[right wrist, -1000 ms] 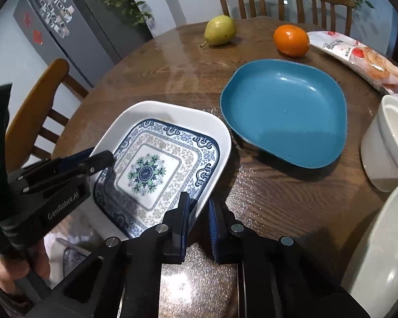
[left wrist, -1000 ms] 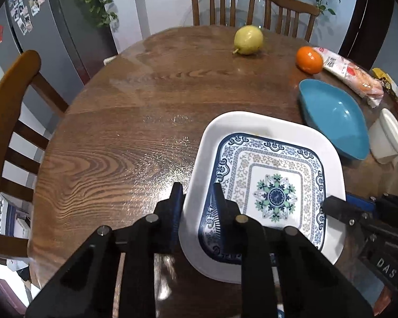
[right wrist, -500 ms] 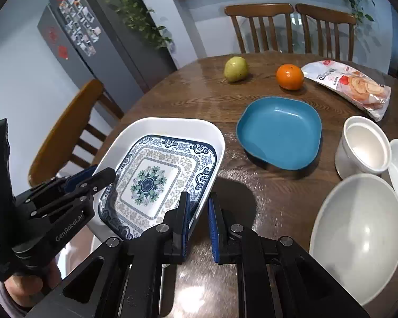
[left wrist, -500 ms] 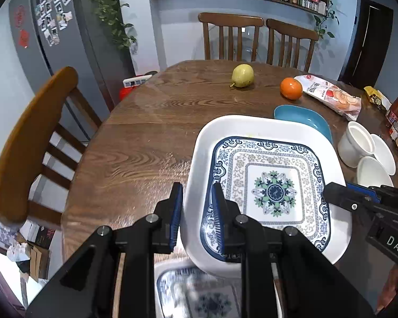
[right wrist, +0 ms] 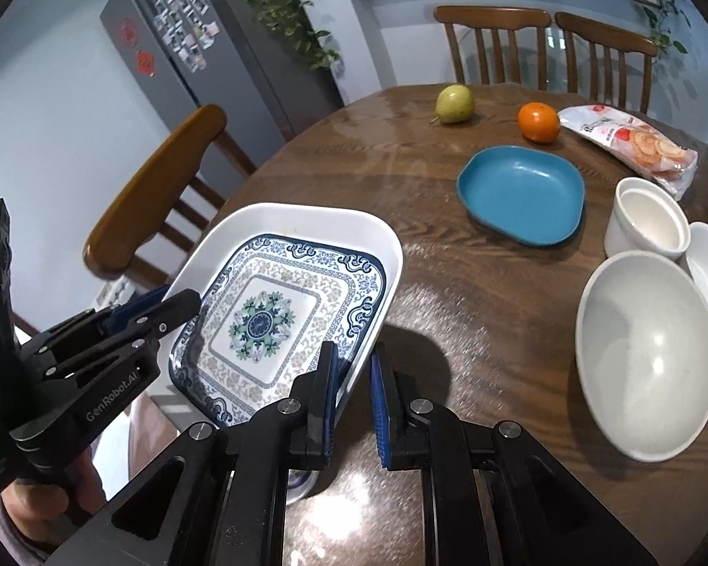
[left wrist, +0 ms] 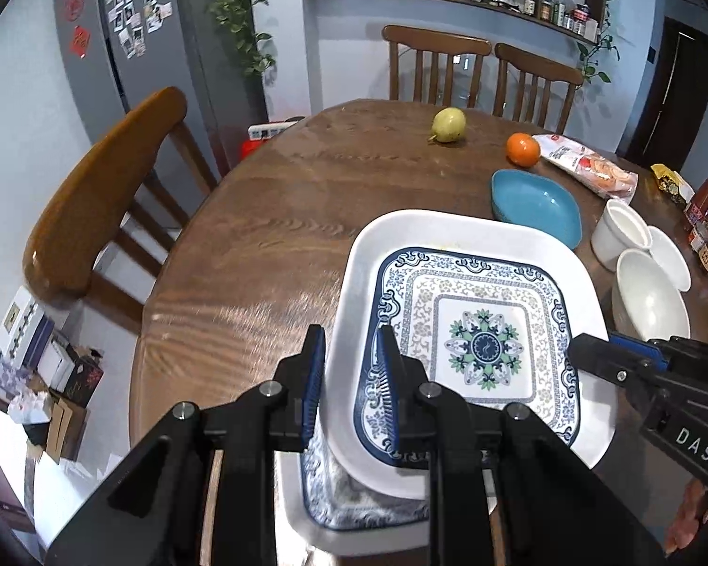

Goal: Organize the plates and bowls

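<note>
- As both grippers rise together, the patterned plate [left wrist: 476, 330] has come clear of the table [left wrist: 278, 236] since a second ago, carried back toward the near edge.
- Left gripper [left wrist: 349, 377] is clamped narrow on its left rim; right gripper [right wrist: 354, 387] is pinched nearly closed on the right rim.
- A second patterned plate [left wrist: 349, 504] now shows directly beneath — looks like a stacking drop is next.
- Blue plate [right wrist: 524, 193] and white bowl [right wrist: 646, 353] wait on the table, untouched.
</note>
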{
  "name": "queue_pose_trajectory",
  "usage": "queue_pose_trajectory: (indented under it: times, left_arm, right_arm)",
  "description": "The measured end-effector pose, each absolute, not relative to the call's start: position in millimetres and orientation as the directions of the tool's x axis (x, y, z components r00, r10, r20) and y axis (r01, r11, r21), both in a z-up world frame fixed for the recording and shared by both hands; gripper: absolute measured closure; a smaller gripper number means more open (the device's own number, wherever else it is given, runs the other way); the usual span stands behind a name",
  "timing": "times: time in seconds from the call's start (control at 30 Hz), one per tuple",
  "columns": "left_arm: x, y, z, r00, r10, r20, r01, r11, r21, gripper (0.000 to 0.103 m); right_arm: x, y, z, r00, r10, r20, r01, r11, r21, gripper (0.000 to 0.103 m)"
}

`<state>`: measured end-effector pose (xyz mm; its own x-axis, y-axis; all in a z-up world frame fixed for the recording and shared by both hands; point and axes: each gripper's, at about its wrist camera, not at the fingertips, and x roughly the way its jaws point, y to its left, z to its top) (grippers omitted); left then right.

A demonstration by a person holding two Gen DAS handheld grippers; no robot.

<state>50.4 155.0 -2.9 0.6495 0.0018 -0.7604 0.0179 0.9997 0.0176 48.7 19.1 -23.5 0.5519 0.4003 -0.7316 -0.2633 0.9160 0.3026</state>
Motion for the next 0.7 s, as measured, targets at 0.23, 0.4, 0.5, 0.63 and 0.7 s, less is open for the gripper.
queue_pose_trajectory:
  times: [0.23, 0.4, 0.5, 0.63, 0.7]
  left_arm:
    - [33, 170, -11, 0.637, 0.026, -0.771, -0.026, 1.000, 0.013, 0.083]
    - [23, 178, -20, 0.622, 0.044, -0.782, -0.048, 0.999, 0.018, 0.083]
    - [20, 184, -26, 0.611, 0.051, -0.790, -0.058, 0.998, 0.019, 0.083]
    - [17, 188, -35, 0.598, 0.059, -0.799, -0.067, 0.997, 0.024, 0.083]
    - [15, 190, -41, 0.587, 0.055, -0.808, -0.069, 0.997, 0.017, 0.083]
  right_arm:
    - [38, 36, -30, 0.521, 0.419, -0.744, -0.300, 0.906, 0.299, 0.087]
    - [32, 47, -39, 0.495, 0.429, -0.755, -0.319, 0.898, 0.301, 0.087]
    - [31, 53, -48, 0.475, 0.433, -0.766, -0.324, 0.895, 0.305, 0.087]
    - [30, 61, -61, 0.450, 0.433, -0.781, -0.327, 0.894, 0.307, 0.087]
    - [30, 64, -66, 0.444, 0.428, -0.787, -0.329, 0.895, 0.301, 0.087]
